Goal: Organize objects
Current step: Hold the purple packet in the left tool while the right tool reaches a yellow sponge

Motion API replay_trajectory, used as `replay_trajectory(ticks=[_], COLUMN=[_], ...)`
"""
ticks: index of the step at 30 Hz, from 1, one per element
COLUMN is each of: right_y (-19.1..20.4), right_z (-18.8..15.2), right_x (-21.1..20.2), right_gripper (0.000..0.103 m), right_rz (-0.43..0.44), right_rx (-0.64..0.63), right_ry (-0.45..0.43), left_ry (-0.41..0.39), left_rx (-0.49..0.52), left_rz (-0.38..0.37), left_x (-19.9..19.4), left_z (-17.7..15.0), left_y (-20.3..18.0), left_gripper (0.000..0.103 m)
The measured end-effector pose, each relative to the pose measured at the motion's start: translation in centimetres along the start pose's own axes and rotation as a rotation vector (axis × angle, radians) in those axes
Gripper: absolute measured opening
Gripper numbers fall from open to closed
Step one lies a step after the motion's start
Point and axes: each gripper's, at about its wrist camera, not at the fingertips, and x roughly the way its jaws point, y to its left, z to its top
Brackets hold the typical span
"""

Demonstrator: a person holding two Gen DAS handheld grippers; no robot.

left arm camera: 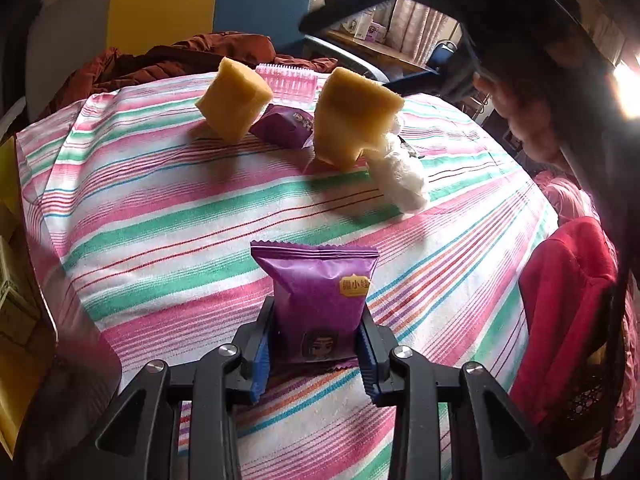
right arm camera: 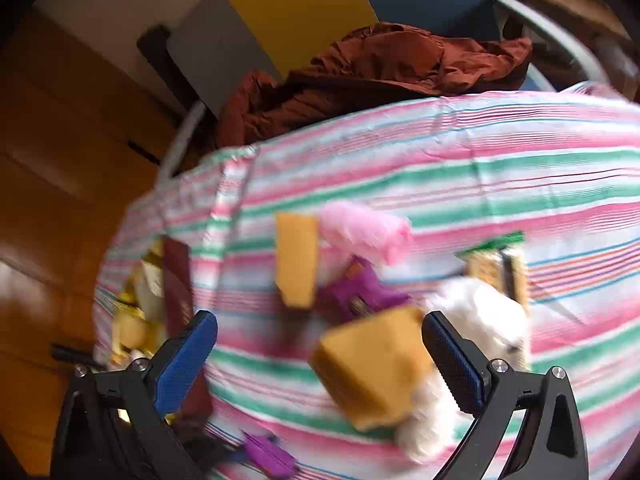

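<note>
My left gripper (left arm camera: 316,330) is shut on a purple snack packet (left arm camera: 320,292), which stands upright over the striped tablecloth (left arm camera: 160,220). Farther back are two yellow sponges (left arm camera: 234,98) (left arm camera: 356,116), a second purple packet (left arm camera: 286,126) between them, a pink ribbed roller (left arm camera: 288,84) and a white plastic wad (left arm camera: 400,172). The right wrist view is blurred. My right gripper (right arm camera: 320,318) is open above the cloth, and the nearer yellow sponge (right arm camera: 372,364) lies between its fingers (right arm camera: 452,360) with no pad touching it. The other sponge (right arm camera: 298,260) and the white wad (right arm camera: 480,312) are close by.
A brown-red jacket (right arm camera: 380,68) is heaped past the table's far edge. A dark red packet (right arm camera: 178,280) and yellow wrappers (right arm camera: 132,320) sit near the table's left edge, and a green-edged packet (right arm camera: 500,264) lies behind the wad. A person's pink sleeve (left arm camera: 560,280) is at the right.
</note>
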Motion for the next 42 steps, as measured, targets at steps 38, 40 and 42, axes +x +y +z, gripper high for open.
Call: replay_trajectory(ticks=[38,40,42], right_y=[4.1,4.4,4.7], right_z=[2.4,2.4,2.3], right_x=[6.5,7.3,7.3], right_gripper=[0.070,0.046,0.031], right_rz=[-0.048,-0.066,-0.081], right_rx=[-0.014,-0.035,-0.048], right_ry=[0.000,0.004,-0.003], left_ry=[-0.022,-0.019,-0.016], left_rx=[0.061,0.054,0.047], left_rz=[0.029,0.020,0.015], left_x=[-1.4,-1.5,-1.6], left_z=[-1.6,-1.6,-1.5], left_y=[-0.3,-0.2,-0.2], left_gripper=[0.037,0.038,0.039])
